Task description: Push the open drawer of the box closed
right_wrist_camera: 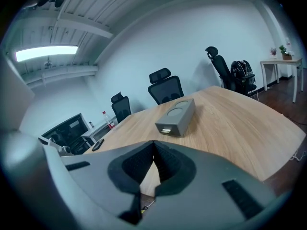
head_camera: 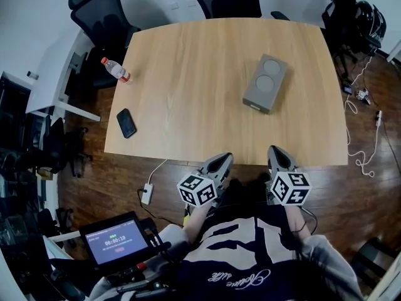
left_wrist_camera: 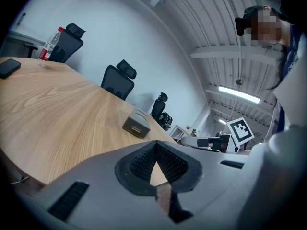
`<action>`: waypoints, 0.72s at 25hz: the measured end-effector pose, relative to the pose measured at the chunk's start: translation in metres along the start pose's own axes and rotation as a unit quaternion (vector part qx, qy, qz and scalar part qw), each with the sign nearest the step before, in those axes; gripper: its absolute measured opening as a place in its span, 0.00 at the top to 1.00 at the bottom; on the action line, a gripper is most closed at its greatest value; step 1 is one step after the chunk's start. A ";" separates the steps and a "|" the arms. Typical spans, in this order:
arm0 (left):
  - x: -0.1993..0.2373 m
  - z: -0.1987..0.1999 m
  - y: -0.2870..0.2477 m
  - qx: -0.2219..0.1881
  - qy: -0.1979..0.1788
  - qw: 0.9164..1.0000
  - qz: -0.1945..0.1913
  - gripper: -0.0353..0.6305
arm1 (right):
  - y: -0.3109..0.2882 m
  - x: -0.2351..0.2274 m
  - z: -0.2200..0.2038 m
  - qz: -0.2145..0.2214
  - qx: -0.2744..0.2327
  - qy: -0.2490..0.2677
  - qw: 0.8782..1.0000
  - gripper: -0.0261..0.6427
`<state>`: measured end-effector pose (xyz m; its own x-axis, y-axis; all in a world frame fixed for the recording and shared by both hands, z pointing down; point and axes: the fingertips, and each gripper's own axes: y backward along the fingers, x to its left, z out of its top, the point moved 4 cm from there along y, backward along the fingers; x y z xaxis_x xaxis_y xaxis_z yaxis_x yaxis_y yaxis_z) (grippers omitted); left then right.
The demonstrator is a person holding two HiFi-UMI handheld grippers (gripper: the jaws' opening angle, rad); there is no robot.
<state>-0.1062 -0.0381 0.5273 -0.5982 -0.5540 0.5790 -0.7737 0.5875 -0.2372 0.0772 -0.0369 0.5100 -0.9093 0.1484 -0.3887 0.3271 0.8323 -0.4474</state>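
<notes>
The grey box [head_camera: 265,83] sits in the right half of the tabletop [head_camera: 188,55], well apart from both tongs, with two round hollows in its top. Its drawer front [right_wrist_camera: 166,130] has a pale pull and faces the near edge; how far it stands out is unclear. The left tongs [head_camera: 219,163] and right tongs [head_camera: 279,156] hover just off the near edge, each clenched on nothing. A bottle [head_camera: 116,69] stands at the far left corner, its red label's print unreadable. A black phone [head_camera: 126,123] lies by the left edge.
</notes>
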 end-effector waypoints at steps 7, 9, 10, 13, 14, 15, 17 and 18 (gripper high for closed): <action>-0.025 -0.004 -0.008 -0.008 -0.014 1.000 0.006 0.94 | 0.021 -0.013 -0.001 0.020 -0.005 0.004 1.000 0.97; -0.048 -0.019 -0.009 -0.019 -0.022 0.999 0.015 0.94 | 0.046 -0.025 -0.009 0.038 -0.006 0.005 0.999 0.97; -0.055 -0.023 -0.009 -0.024 -0.023 0.999 0.022 0.94 | 0.055 -0.028 -0.012 0.049 -0.002 0.005 0.999 0.97; -0.063 -0.019 -0.008 -0.035 -0.015 0.999 0.039 0.94 | 0.067 -0.024 -0.011 0.078 0.020 0.009 0.997 0.97; -0.070 -0.022 -0.008 -0.037 -0.011 0.998 0.042 0.94 | 0.074 -0.026 -0.012 0.084 0.025 0.014 0.996 0.97; -0.080 -0.029 -0.010 -0.038 -0.008 0.998 0.042 0.94 | 0.084 -0.031 -0.014 0.088 0.028 0.019 0.996 0.97; -0.108 -0.050 -0.016 -0.033 -0.009 0.999 0.039 0.94 | 0.106 -0.047 -0.019 0.095 0.035 0.027 0.995 0.97; -0.123 -0.061 -0.021 -0.029 -0.010 0.999 0.036 0.94 | 0.116 -0.056 -0.022 0.099 0.038 0.029 0.994 0.97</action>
<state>-0.0042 0.0537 0.5088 -0.6570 -0.5198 0.5460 -0.7146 0.6601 -0.2316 0.1602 0.0628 0.4970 -0.8376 0.3381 -0.4291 0.5179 0.7416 -0.4265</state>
